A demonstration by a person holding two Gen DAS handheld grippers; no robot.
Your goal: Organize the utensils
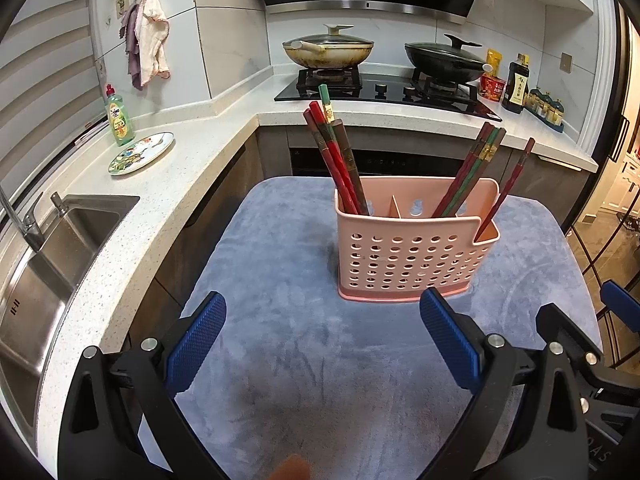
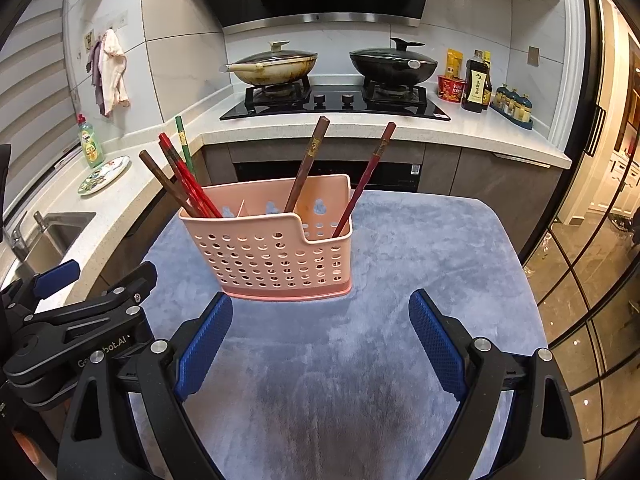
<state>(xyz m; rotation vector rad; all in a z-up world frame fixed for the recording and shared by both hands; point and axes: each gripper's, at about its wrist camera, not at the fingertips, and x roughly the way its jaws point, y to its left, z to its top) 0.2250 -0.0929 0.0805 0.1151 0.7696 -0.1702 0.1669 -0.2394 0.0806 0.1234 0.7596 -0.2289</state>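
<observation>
Chopsticks stand sorted in a pink perforated utensil holder (image 1: pixel 404 256) that sits on a blue-grey plush mat (image 1: pixel 312 344), toward the mat's far edge and a little right of its middle in the left wrist view. A red and brown bundle (image 1: pixel 340 168) leans out of the holder's left compartment, a second bundle (image 1: pixel 468 172) leans right from the middle one, and a single red chopstick (image 1: pixel 506 184) rests in the low side pocket. The left gripper (image 1: pixel 322 344) hovers over the mat's near half, jaws spread wide with nothing between them. The right gripper (image 2: pixel 322 344) is likewise wide open and empty, just beside it.
</observation>
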